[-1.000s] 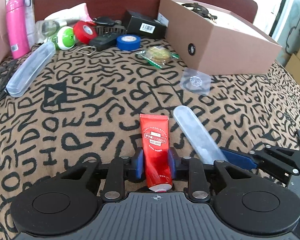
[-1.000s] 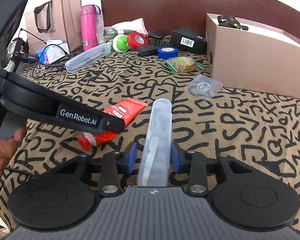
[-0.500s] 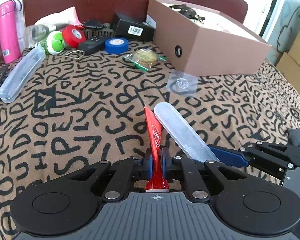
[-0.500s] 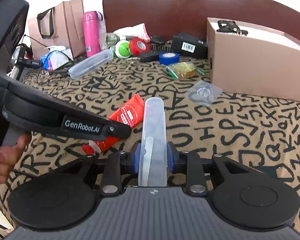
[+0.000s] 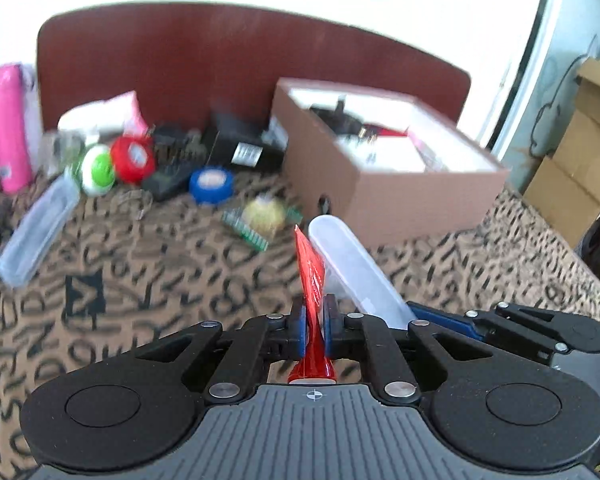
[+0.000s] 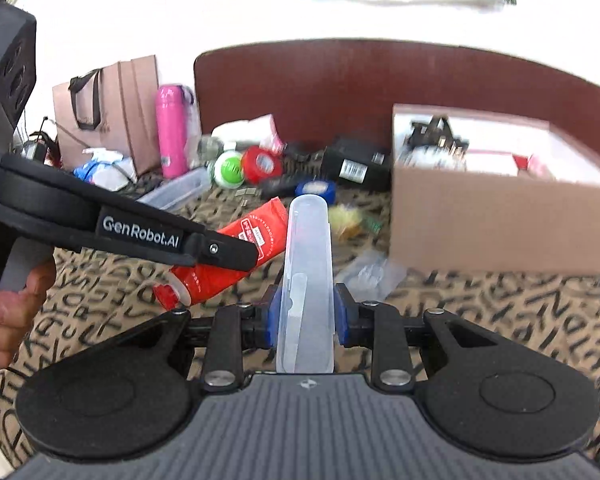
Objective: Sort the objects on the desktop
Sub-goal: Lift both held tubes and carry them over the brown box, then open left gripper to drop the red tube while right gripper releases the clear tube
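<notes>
The left tongs (image 5: 313,326) are clamped on the red tube (image 5: 311,276), which stands edge-on between the blue pads with its cap toward the camera. The right tongs (image 6: 305,314) are clamped on the clear case (image 6: 307,280), which points to 12 o'clock. Both are held above the patterned desk (image 5: 140,272). In the right view, the tube lies at 10 o'clock of the case, just beside it. The open box (image 6: 496,208) sits at 2 o'clock. A blue tape roll (image 5: 212,185), red tape roll (image 5: 133,159) and pink bottle (image 5: 9,128) lie at 10 to 11 o'clock in the left view.
</notes>
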Motion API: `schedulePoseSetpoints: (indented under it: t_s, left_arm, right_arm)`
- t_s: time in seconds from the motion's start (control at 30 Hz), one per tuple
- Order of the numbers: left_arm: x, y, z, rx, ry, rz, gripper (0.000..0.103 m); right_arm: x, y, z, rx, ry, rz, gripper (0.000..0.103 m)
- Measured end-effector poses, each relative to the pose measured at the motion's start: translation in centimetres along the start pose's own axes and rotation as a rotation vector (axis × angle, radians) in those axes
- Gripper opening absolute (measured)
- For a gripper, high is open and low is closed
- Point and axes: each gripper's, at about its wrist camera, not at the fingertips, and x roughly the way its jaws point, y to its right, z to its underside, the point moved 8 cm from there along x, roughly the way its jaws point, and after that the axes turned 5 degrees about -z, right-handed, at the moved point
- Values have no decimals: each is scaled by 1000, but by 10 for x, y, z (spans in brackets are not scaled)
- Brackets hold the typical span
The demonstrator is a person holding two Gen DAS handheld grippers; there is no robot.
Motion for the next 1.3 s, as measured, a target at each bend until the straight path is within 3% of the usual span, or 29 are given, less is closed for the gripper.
schedulePoseSetpoints:
  t_s: [0.4,0.77,1.3]
  left_arm:
    - [17,49,-92,2,103,82,2]
    - [84,103,-160,-5,98,153,3]
    - [205,165,-199,14,31,214,5]
  right_arm:
    - [-9,63,-73,1,137,99,31]
    - [10,155,-117,87,183,183,31]
    - [55,271,-118,158,139,301,32]
